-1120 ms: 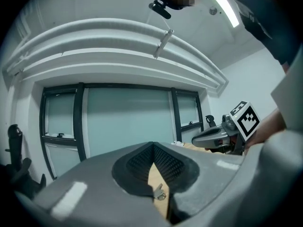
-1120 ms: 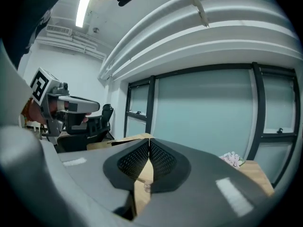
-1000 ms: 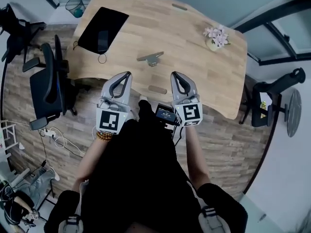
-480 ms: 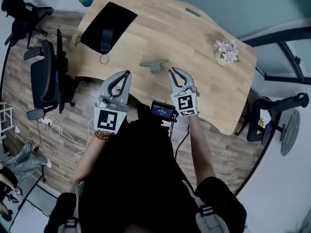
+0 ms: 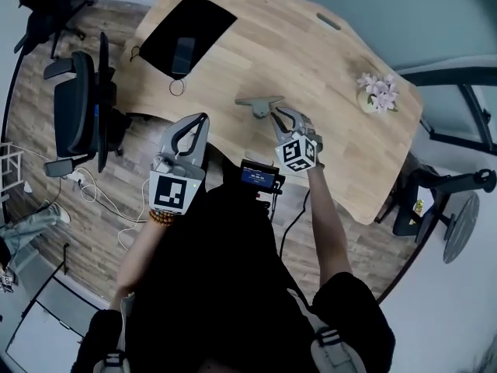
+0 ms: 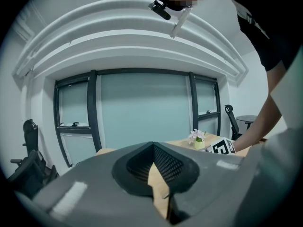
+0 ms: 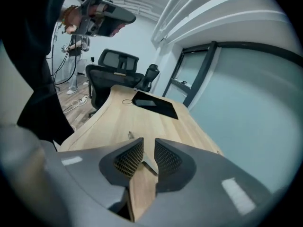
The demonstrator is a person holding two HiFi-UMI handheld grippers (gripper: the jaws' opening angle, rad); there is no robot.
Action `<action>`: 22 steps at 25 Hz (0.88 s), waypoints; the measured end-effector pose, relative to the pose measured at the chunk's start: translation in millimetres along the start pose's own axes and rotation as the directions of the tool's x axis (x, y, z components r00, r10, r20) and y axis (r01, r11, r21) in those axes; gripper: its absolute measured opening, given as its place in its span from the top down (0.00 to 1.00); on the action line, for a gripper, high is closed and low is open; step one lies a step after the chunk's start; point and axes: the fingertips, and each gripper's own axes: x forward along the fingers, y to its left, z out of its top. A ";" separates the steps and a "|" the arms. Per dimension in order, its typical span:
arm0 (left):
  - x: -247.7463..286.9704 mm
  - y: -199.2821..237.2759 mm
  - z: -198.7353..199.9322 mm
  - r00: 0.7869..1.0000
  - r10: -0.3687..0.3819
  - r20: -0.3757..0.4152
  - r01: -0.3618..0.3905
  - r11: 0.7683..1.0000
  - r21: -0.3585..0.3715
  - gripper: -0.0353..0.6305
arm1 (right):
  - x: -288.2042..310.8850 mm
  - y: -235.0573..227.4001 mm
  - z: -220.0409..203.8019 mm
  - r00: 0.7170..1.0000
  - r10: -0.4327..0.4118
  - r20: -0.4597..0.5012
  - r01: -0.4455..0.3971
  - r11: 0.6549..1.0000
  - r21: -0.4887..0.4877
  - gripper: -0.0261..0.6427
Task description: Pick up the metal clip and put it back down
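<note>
The person is standing at the near edge of a wooden desk, gripping a two-jaw tool in each hand. The right gripper is reaching over the desk and tilting down toward the metal clip. The clip is lying flat on the desk top, close to the near edge and about midway along it. In the head view the gripper's tips are sitting right at the clip's near side. Its jaws have just been opening and are standing apart. In the right gripper view a grey sliver of the clip is showing in the gap between the meshed pads, which are not clamping it. The left gripper is hanging off to the left, at the desk's near edge and well apart from the clip. Its jaws are meeting at the tips with nothing between them, and only a slit of desk wood is showing behind them. A black mat is lying at the desk's far left corner with a phone resting on it. A small pot of pale flowers is standing toward the right end. A black office chair is standing on the floor to the left of the desk.
</note>
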 end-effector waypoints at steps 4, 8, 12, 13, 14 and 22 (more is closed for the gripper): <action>-4.0 4.7 -7.7 1.000 0.022 -0.022 -0.022 1.000 -0.003 0.95 | 18.5 16.0 -24.0 0.994 0.075 -0.075 -0.082 0.992 -0.097 0.80; -8.0 9.8 -13.8 0.999 0.041 -0.034 -0.042 0.999 -0.018 0.95 | 31.7 27.8 -37.4 0.985 0.123 -0.121 -0.142 0.976 -0.165 0.79; -11.3 13.3 -18.7 0.997 0.058 -0.051 -0.060 0.998 -0.027 0.95 | 42.6 39.7 -48.6 0.972 0.171 -0.158 -0.201 0.960 -0.194 0.77; -12.1 13.5 -19.6 0.997 0.062 -0.052 -0.063 0.998 -0.028 0.95 | 45.0 42.5 -51.3 0.970 0.179 -0.167 -0.211 0.957 -0.199 0.77; -12.8 13.7 -20.5 0.996 0.064 -0.054 -0.066 0.997 -0.028 0.95 | 47.3 45.2 -53.6 0.967 0.183 -0.174 -0.218 0.954 -0.206 0.77; -17.2 16.5 -26.6 0.994 0.081 -0.068 -0.083 0.996 -0.029 0.95 | 63.9 52.2 -60.6 0.964 0.174 -0.199 -0.221 0.944 -0.246 0.75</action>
